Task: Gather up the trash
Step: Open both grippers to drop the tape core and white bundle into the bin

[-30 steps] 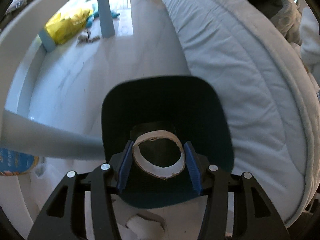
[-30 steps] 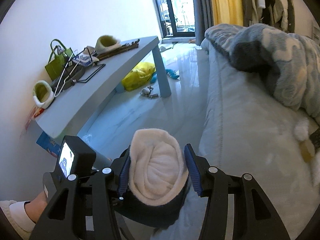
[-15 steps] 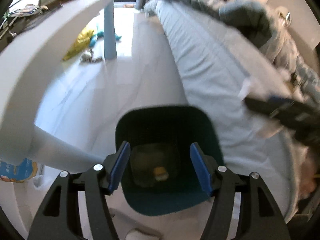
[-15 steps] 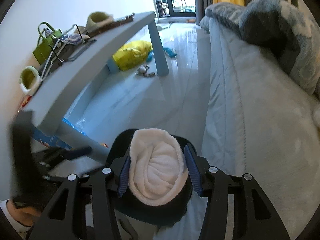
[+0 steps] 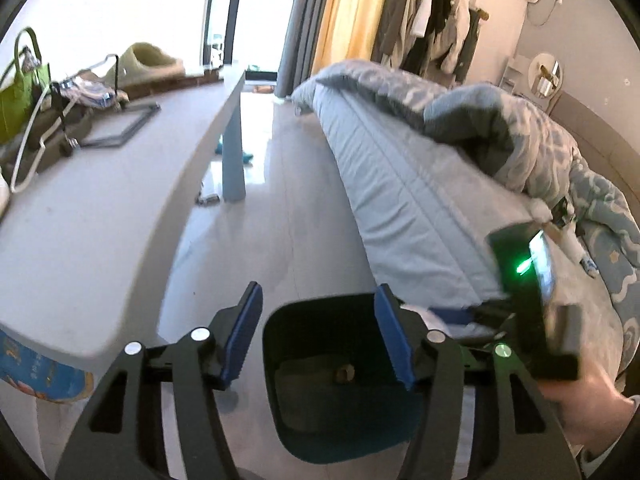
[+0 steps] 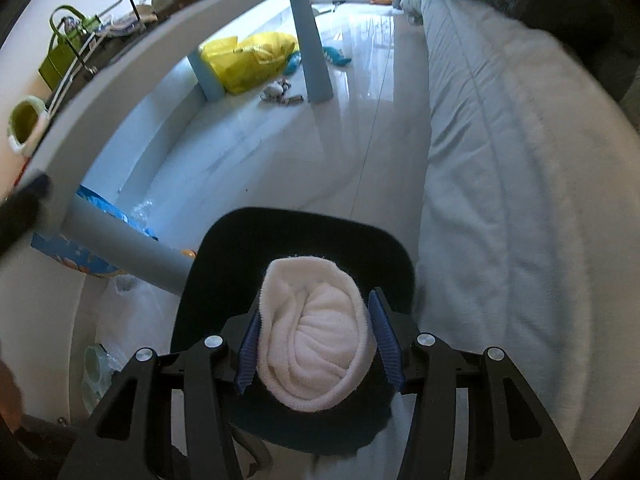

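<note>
- Right gripper has its pads clamped on a rolled white cloth, right above the dark bin.
- Left gripper empty; its jaws just closed a bit, still apart.
- Next, I'd guess: let go so the cloth drops in.

The cardboard ring has left the left gripper and the right gripper has sunk over the bin.
</note>
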Available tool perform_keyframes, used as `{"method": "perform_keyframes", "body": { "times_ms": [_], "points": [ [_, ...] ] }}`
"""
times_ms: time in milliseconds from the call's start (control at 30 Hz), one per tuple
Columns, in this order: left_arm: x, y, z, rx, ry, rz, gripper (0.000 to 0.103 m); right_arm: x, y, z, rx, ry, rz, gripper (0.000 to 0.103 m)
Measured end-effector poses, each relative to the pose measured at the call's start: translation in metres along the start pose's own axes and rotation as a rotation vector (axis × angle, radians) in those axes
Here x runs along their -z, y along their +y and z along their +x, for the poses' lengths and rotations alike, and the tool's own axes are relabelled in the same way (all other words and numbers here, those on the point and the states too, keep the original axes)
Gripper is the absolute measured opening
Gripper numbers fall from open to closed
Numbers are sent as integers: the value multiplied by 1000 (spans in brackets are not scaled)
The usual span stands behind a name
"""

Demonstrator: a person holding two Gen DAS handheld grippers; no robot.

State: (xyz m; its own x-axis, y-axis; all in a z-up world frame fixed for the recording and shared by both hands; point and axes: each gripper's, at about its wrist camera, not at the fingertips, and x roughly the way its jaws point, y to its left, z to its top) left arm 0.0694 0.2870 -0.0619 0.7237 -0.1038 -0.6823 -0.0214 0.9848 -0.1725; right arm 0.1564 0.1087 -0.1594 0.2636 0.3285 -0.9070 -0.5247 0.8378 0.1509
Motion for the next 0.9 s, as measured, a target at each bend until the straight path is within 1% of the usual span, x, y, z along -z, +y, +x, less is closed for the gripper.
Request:
{"method": "perform_keyframes", "body": {
  "times_ms": [333,367,400,433,467,600,733,900],
  "points": [
    [-18,2,-30,37,-101,-30,50,11,23,43,27,101,-59,52],
    [-20,1,-33,39,-111,-30,48,14,26,48,32,121,-70,53],
    [-21,1,-35,44,-117,-33,48,17,28,53,42,137,-82,58],
    [-23,2,-38,52,-123,-39,48,20,29,57,53,141,-91,65],
    [-25,2,-41,62,-132,-48,48,24,30,61,68,149,-103,67],
    [-32,1,-50,75,-155,-63,48,33,30,68,72,182,-106,68],
    [-37,0,-54,67,-170,-70,48,31,30,57,54,159,-110,68],
    [-45,1,-61,61,-191,-83,48,20,32,29,24,85,-114,68]
  ]
}}
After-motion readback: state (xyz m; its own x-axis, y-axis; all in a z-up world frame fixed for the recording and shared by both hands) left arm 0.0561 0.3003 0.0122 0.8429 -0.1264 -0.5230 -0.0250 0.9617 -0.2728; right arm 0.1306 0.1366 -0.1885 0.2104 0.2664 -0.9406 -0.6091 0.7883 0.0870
